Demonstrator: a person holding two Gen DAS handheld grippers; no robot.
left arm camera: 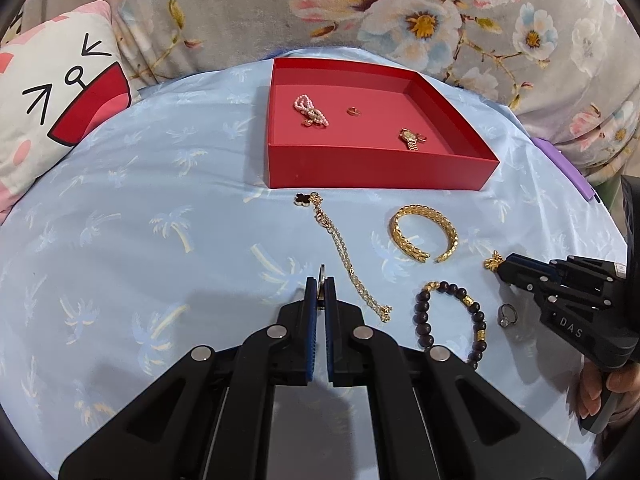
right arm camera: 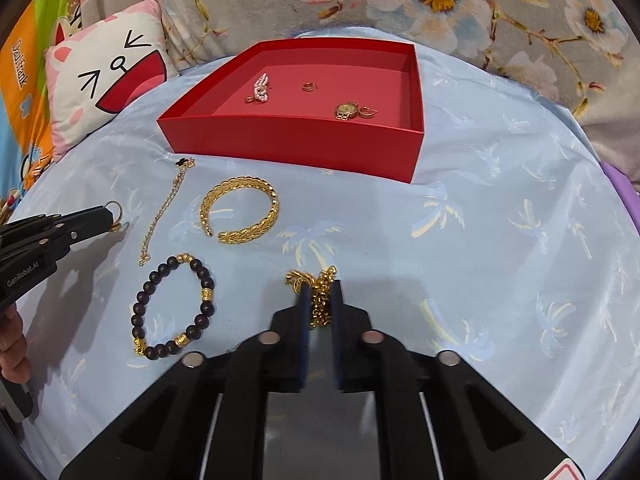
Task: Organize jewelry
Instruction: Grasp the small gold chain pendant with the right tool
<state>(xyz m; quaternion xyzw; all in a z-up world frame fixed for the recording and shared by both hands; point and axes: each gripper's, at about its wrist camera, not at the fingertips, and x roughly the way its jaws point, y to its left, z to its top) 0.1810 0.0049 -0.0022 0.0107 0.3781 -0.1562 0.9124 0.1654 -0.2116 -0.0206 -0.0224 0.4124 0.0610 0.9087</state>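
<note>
Both grippers pinched jewelry: the left gripper (left arm camera: 320,286) a thin ring (right arm camera: 115,209), the right gripper (right arm camera: 319,300) a bunched gold chain (right arm camera: 320,294), low in frame, short of the red box (right arm camera: 296,148); dangling links could slip free.

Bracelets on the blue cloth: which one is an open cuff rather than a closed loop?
The gold cuff, nearest the red box. It has a gap between its ends; the beaded bracelet is a closed ring of dark beads, and the chain lies stretched out.
</note>
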